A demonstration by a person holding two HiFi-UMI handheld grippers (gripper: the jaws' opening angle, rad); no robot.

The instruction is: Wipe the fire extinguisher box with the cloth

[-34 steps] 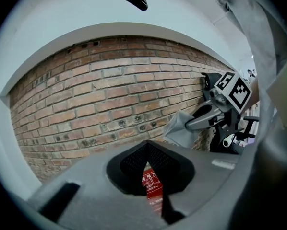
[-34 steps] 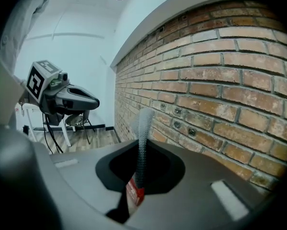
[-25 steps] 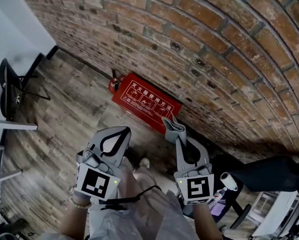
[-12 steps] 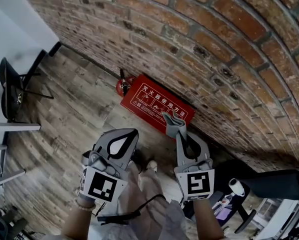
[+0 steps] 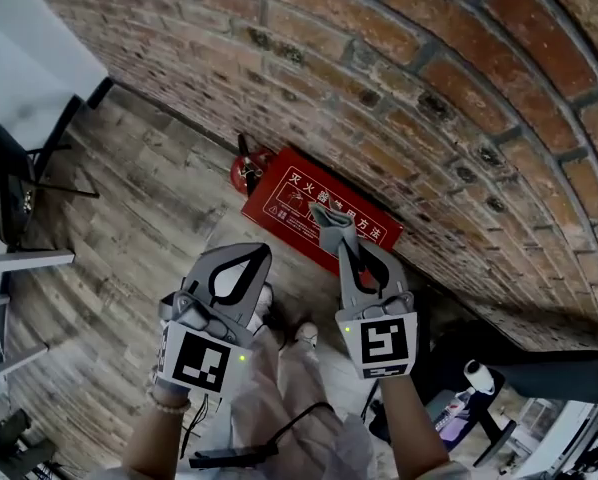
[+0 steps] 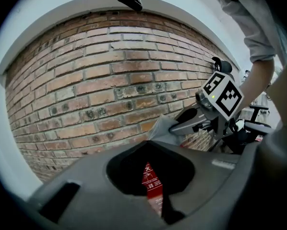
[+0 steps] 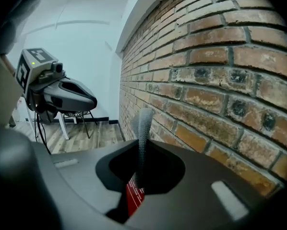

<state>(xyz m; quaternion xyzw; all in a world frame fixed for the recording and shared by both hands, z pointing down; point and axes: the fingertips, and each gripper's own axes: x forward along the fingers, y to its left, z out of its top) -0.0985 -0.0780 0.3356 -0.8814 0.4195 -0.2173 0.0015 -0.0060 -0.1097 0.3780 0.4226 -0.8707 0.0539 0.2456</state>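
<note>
Right gripper (image 5: pixel 341 244) (image 7: pixel 142 146): jaws clamped on the cloth, tips pointing to 12 o'clock. Left gripper (image 5: pixel 261 253) (image 6: pixel 150 148): jaws together, nothing between them; through the loop behind its tips only the red box shows. It sits at 9 o'clock of the right one, apart from it.

Brick wall (image 5: pixel 429 88) fills the head view from 10 to 3 o'clock. Wood floor (image 5: pixel 129 208) takes up 7 to 10 o'clock.

Fire extinguisher box (image 5: pixel 291 190) (image 6: pixel 150 183): red, lying on the floor against the wall foot, at 12 o'clock of both grippers.

Cloth (image 5: pixel 331 224) (image 7: pixel 144 126) (image 6: pixel 163 127): grey, sticks up out of the right jaws. In the head view it overlaps the box's near edge; can't tell contact.
</note>
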